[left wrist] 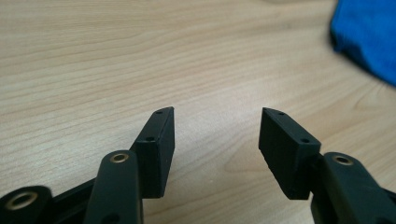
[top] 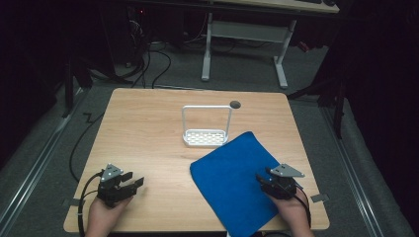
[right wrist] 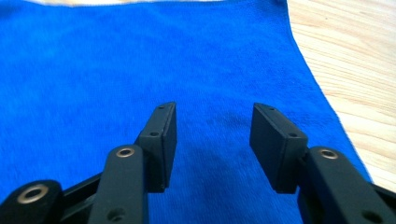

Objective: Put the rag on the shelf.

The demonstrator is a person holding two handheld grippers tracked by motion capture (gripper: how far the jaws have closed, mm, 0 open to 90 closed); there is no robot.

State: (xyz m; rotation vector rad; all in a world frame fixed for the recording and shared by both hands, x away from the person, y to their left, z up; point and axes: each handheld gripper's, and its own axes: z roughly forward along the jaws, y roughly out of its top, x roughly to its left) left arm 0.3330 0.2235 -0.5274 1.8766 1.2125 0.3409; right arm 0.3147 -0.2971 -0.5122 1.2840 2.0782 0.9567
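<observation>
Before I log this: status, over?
Left gripper open over bare table. Right gripper open above cloth, not gripping. Rack stands clear beyond.

Table: pale wood-grain top, smooth, faint satin sheen. Cloth: bright blue, soft matt fabric with a fine short nap, no gloss. Rack: white, plastic-looking or coated, smooth, slightly glossy; perforated base, thin hooped frame. Left gripper: black matt plastic jaws, flat faces finely ribbed, brass-coloured rings at the pivots. Right gripper: same black matt plastic, brass-coloured rings, dull smooth edges. Grey plates on top of both: flat, metal-looking, low shine. Floor: grey, matt, carpet-like roughness.
</observation>
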